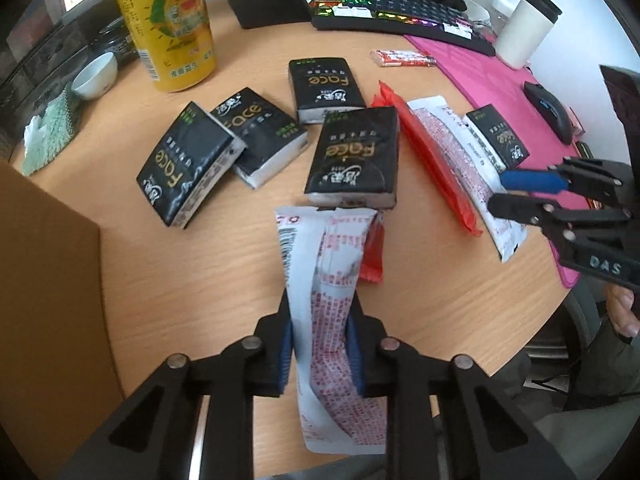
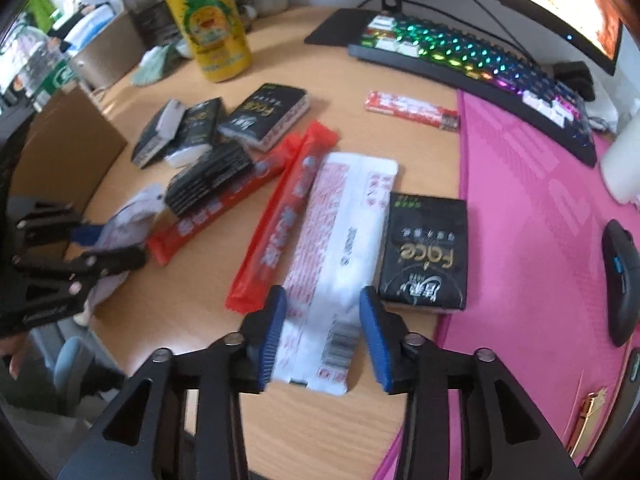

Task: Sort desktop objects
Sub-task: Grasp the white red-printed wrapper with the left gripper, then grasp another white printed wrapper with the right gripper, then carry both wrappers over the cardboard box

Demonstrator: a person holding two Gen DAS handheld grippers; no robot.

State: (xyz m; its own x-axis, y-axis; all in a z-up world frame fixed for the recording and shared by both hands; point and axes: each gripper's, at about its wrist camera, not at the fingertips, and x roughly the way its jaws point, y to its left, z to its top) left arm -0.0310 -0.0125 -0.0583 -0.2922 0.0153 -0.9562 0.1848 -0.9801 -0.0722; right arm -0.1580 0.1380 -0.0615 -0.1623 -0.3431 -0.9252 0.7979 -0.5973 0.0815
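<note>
My left gripper (image 1: 322,346) is shut on a white snack packet with red print (image 1: 332,288), held above the wooden desk (image 1: 248,264); the packet also shows in the right wrist view (image 2: 120,224). My right gripper (image 2: 323,332) is open, its fingers on either side of another white packet (image 2: 340,240) lying flat. A red packet (image 2: 280,216) lies left of it, a second red one (image 2: 224,200) further left. A black Face tissue pack (image 2: 424,248) lies right of it. Several more black tissue packs (image 1: 354,156) lie mid-desk.
A yellow pineapple can (image 1: 164,20) stands at the back left beside a white bowl (image 1: 94,76). A cardboard box (image 1: 48,300) is at the left. A keyboard (image 1: 400,12), pink mat (image 2: 532,208), black mouse (image 2: 620,280), white tumbler (image 1: 524,28) and red stick packet (image 2: 412,110) lie right and behind.
</note>
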